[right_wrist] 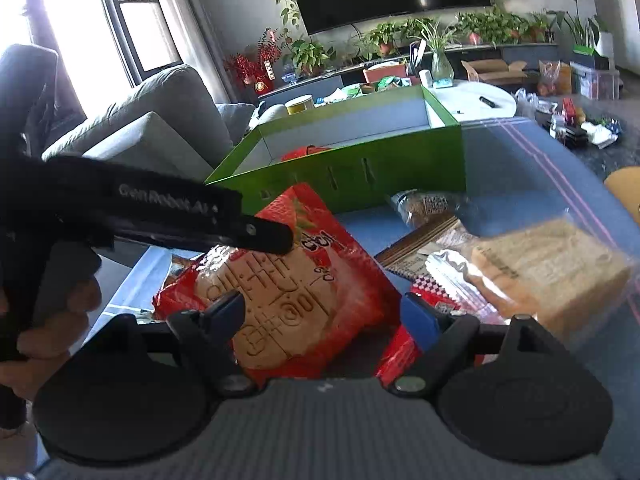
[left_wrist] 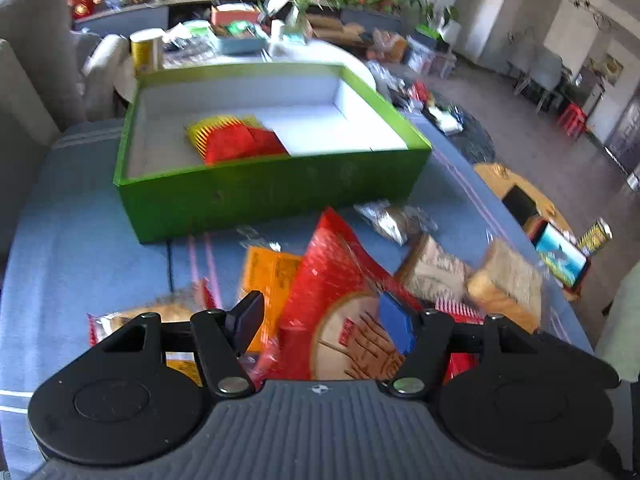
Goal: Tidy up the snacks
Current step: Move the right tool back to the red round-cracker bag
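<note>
Left gripper (left_wrist: 324, 320): jaws parted, astride the big red crinkly snack bag (left_wrist: 336, 280), not pinching it.
Right gripper (right_wrist: 324, 316): likewise spread around that bag.
Done: one red-and-yellow packet (left_wrist: 236, 140) lies in the green cardboard box (left_wrist: 272, 196) ahead.
Left: orange packet (left_wrist: 268, 276), wrapped bread (left_wrist: 508, 284), others nearby.

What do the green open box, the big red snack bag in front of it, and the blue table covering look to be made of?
Green open box: probably cardboard, smooth green outside, plain white inside, with thin folded walls and cut slots.
Big red snack bag: glossy plastic film, going by the crinkles and shine.
Blue table covering: likely woven cloth, matte with printed stripes; blur leaves the weave unclear.
</note>
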